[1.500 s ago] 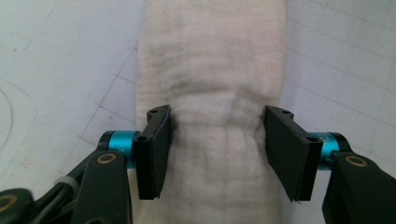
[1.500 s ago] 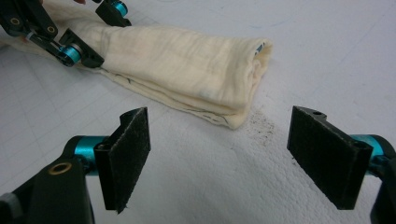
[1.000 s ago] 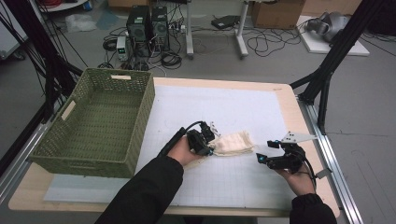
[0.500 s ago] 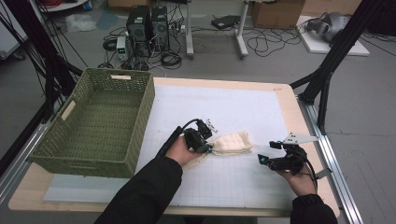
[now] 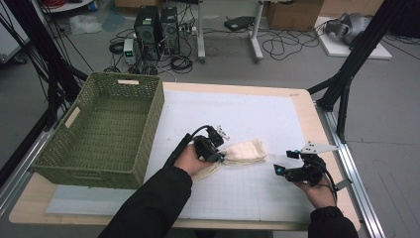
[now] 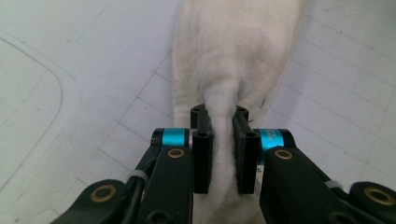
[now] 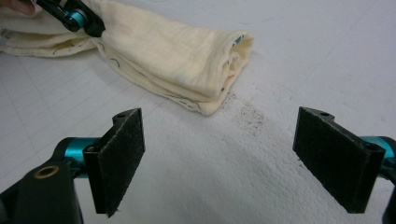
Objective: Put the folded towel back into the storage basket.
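Note:
A folded cream cloth [image 5: 246, 150] lies on the white gridded mat [image 5: 247, 114] near the table's middle. My left gripper [image 5: 221, 154] is at the cloth's left end. In the left gripper view the jaws [image 6: 219, 135] have just been closing and pinch a raised ridge of the cloth [image 6: 233, 46] between the pads. My right gripper [image 5: 285, 162] hovers a little right of the cloth, open wide, with only bare mat between its pads [image 7: 121, 158]. In the right gripper view the cloth's [image 7: 173, 51] folded end faces it, with the left gripper [image 7: 70, 14] at the far side.
A green woven basket [image 5: 148, 94] stands on the table's left side, with nothing in it. Dark specks [image 7: 250, 116] mark the mat just in front of the cloth's end. Black frame struts [image 5: 346, 84] rise past the table's right edge.
The left gripper has drifted slightly left at the cloth's left end, and the cloth has bunched there. The right hand has kept still.

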The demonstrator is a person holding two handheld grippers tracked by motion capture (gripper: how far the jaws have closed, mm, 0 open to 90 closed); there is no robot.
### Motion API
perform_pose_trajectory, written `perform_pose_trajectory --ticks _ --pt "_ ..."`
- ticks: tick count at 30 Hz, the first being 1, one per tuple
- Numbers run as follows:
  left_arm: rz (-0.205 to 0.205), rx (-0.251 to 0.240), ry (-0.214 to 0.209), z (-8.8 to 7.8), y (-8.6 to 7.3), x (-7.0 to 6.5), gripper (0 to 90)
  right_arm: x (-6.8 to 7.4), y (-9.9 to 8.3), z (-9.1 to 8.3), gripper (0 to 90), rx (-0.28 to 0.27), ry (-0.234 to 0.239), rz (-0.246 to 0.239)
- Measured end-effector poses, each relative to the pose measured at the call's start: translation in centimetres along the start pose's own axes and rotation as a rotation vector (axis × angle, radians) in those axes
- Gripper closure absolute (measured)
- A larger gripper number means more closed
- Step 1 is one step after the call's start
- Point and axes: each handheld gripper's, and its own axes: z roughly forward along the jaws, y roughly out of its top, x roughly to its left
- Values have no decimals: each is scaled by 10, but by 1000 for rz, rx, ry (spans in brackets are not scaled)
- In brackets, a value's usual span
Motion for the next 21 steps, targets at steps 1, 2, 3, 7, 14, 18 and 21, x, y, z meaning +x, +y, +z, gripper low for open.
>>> perform_pose_trajectory --ticks 1,2,3,7,14,18,21 --pt "-4 -6 -1 -2 0 1 808 0 0 0 161 2 0 5" --pt "-12 -12 -6 -4 0 2 808 0 0 0 161 2 -1 4" --pt "-19 -18 -3 -6 0 3 808 0 0 0 161 0 0 2" --pt "-44 -43 -10 -13 -1 7 809 0 0 0 160 -8 -1 -1" --pt "-93 -85 -24 -26 -1 10 808 0 0 0 151 -10 -3 0" --pt "-118 -105 -24 -33 -3 12 808 0 0 0 143 -10 0 3" --pt "-119 -100 -13 -34 -3 13 808 0 0 1 138 -7 2 8"
